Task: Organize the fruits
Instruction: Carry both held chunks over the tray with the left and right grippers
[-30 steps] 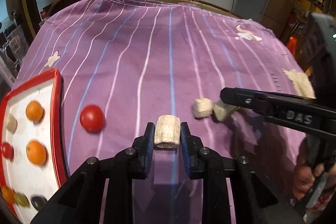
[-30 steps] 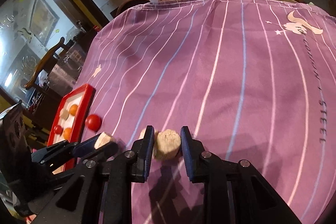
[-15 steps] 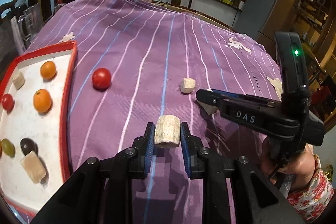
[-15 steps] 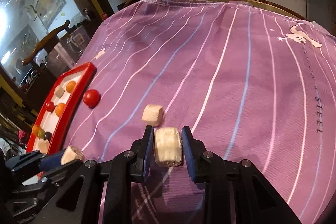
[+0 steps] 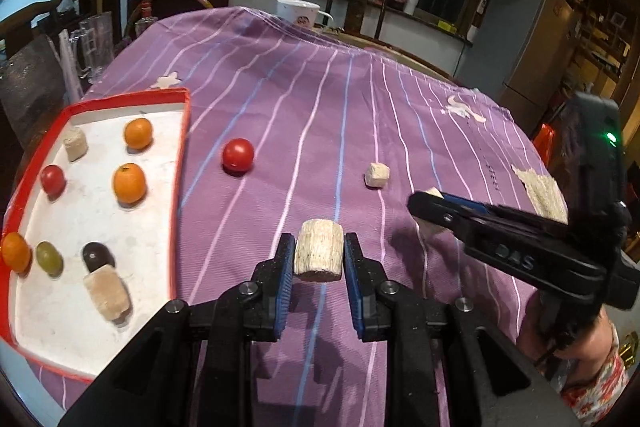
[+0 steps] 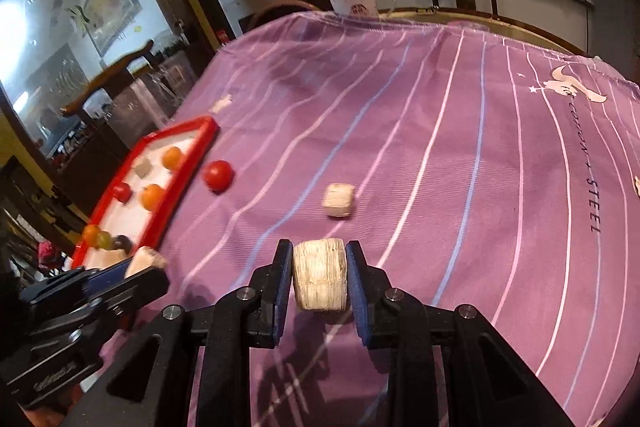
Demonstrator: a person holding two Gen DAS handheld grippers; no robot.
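Left wrist view: left gripper (image 5: 319,255) jaws clamped on pale cane chunk (image 5: 319,255), red tray (image 5: 179,163) at 9 o'clock, tomato (image 5: 238,155) at 11 o'clock; right wrist view: right gripper (image 6: 319,281) jaws clamped on second pale chunk (image 6: 319,279), loose chunk (image 6: 338,200) on worktop at 12 o'clock.

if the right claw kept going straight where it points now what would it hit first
Probably the pale loose chunk on the purple cloth, just ahead and slightly left of the right claw; depth is unclear, so it might pass beside it.

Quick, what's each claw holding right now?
Left claw: shut on a pale sugarcane chunk.
Right claw: shut on another pale chunk.
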